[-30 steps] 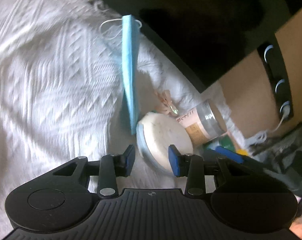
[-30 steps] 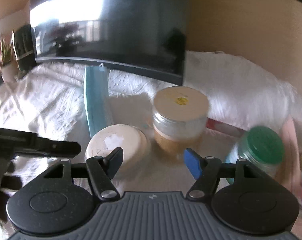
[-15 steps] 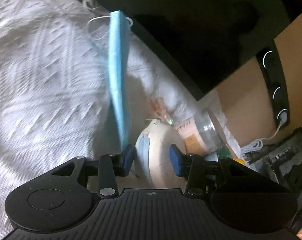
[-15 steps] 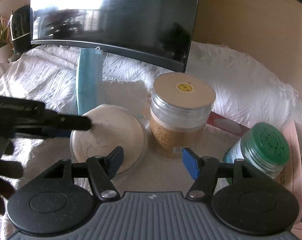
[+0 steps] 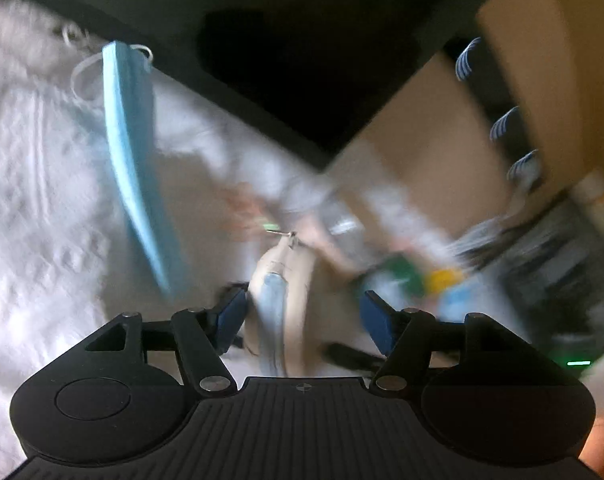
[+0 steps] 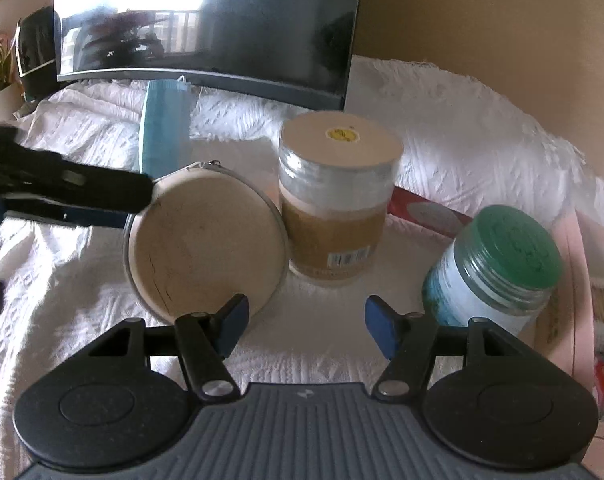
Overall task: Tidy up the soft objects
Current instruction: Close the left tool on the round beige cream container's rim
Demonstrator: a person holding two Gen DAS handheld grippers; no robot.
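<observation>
A big white bumpy cloth (image 6: 461,128) covers the table. At the back stands a wide black screen (image 6: 238,24), and it is dark.

In the middle stands a tall clear jar with a flat tan lid (image 6: 335,200). To its right is a smaller jar with a round green lid (image 6: 497,268), and it tilts a bit.

The soft thing is a round cream pouch with a zip around its edge (image 6: 204,242). It stands up on its edge, right beside the tall jar, maybe touching it. Behind it lies a long blue face mask with white loops (image 6: 164,128), flat on the cloth.

The left gripper (image 5: 302,316) has just been opening its jaws. Now they stand wide apart, and the pouch (image 5: 282,300) sits between them, close by the left pad. That picture is blurry.

The right gripper (image 6: 302,320) hangs in front of the pouch and the tall jar. Its jaws are apart and hold nothing.
</observation>
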